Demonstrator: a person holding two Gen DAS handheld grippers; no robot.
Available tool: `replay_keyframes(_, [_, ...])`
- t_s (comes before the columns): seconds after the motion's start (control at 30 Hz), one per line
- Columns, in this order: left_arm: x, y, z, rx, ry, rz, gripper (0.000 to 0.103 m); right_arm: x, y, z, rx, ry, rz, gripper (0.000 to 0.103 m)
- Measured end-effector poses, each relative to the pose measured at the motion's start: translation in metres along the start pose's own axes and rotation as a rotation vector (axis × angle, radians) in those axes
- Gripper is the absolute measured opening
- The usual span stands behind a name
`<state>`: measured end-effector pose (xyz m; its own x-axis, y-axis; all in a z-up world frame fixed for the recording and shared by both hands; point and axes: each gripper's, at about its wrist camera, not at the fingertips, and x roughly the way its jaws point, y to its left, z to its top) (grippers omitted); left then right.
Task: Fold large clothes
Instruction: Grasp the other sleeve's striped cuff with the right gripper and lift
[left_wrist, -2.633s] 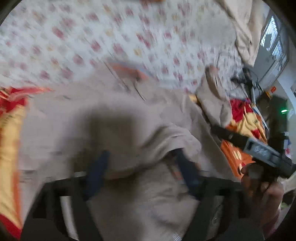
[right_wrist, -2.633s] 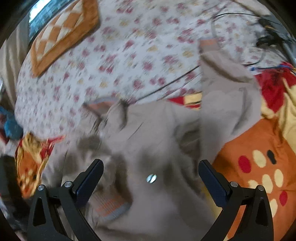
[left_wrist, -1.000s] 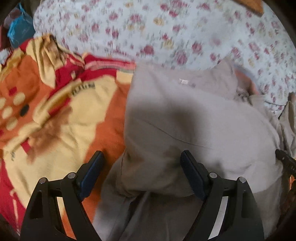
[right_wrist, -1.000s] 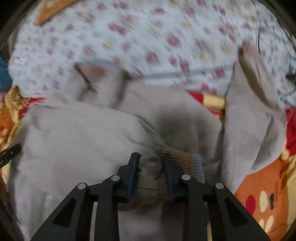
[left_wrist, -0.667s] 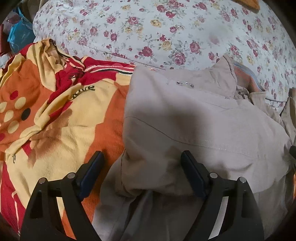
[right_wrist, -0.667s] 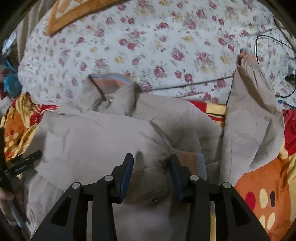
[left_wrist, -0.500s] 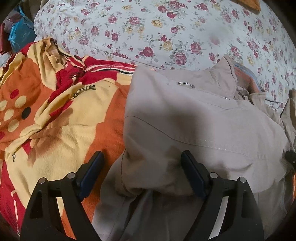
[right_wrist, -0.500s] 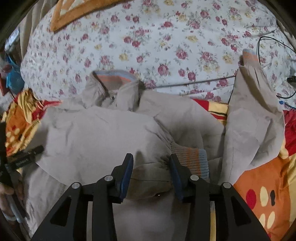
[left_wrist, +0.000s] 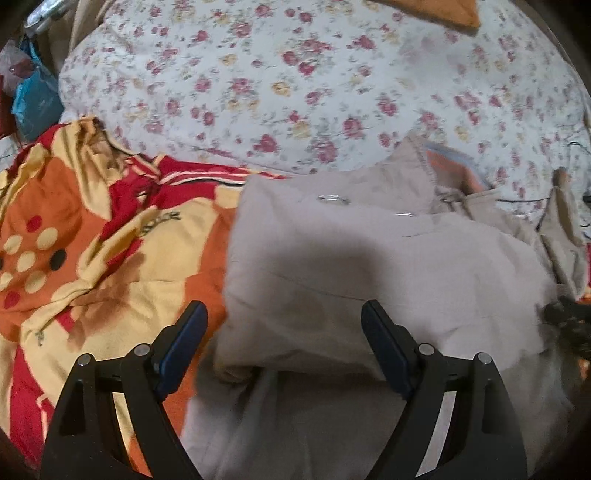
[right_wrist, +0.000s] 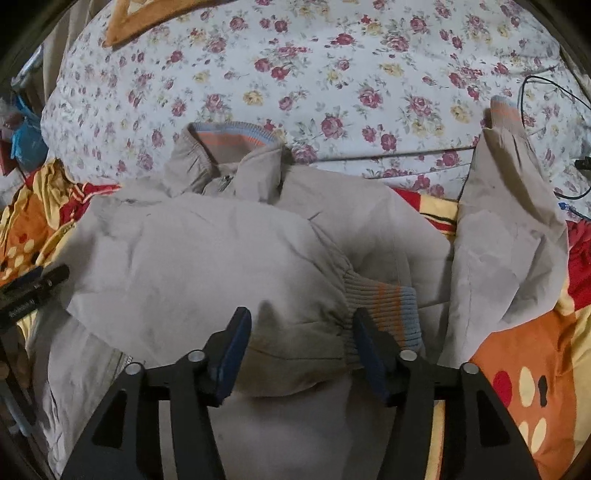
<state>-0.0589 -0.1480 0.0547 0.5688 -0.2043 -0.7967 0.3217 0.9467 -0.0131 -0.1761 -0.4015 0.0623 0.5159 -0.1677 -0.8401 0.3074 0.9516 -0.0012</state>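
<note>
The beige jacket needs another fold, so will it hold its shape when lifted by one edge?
Probably not: the beige jacket lies rumpled and creased, so it should droop. Its ribbed cuff looks thicker, likely offering a firmer grip.

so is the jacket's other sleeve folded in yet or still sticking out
Still out: the far sleeve lies spread toward the floral sheet, while the near sleeve lies across the jacket's body.

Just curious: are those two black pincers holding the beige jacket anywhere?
Nothing is held. The left gripper stands open; the right gripper has just been opening over the beige jacket's folded sleeve.
</note>
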Motion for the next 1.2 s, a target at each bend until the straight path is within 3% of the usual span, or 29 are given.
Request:
replay_keyframes(0.17, [0.025, -0.002, -0.003, -0.013, 0.097, -0.009, 0.085, -0.001, 0.004, -0.002, -0.006, -0.005, -0.002, 0.059])
replay_keyframes(0.3, [0.023, -0.003, -0.004, -0.008, 0.094, -0.003, 0.085, -0.023, -0.012, 0.003, 0.044, -0.061, 0.026, 0.059])
replay_keyframes(0.43, [0.024, -0.001, -0.004, -0.024, 0.103, -0.013, 0.085, -0.038, -0.060, 0.015, 0.158, -0.100, -0.039, 0.067])
replay_keyframes(0.53, [0.024, 0.000, -0.003, -0.035, 0.107, -0.018, 0.085, -0.039, -0.109, 0.024, 0.288, -0.123, -0.120, 0.067])
replay_keyframes(0.63, [0.025, 0.001, -0.002, -0.033, 0.107, -0.016, 0.085, -0.034, -0.149, 0.035, 0.339, -0.147, -0.199, 0.067])
replay_keyframes(0.77, [0.025, 0.001, -0.002, -0.034, 0.108, -0.017, 0.086, -0.028, -0.184, 0.055, 0.399, -0.234, -0.182, 0.068])
replay_keyframes(0.93, [0.027, 0.000, -0.001, -0.029, 0.104, -0.011, 0.086, -0.010, -0.203, 0.090, 0.405, -0.300, -0.225, 0.072])
replay_keyframes(1.13, [0.035, -0.004, 0.002, -0.008, 0.109, -0.001, 0.088, 0.034, -0.222, 0.127, 0.422, -0.284, -0.308, 0.073])
replay_keyframes(1.2, [0.036, -0.003, 0.003, -0.011, 0.112, -0.006, 0.089, 0.043, -0.230, 0.131, 0.444, -0.288, -0.288, 0.073])
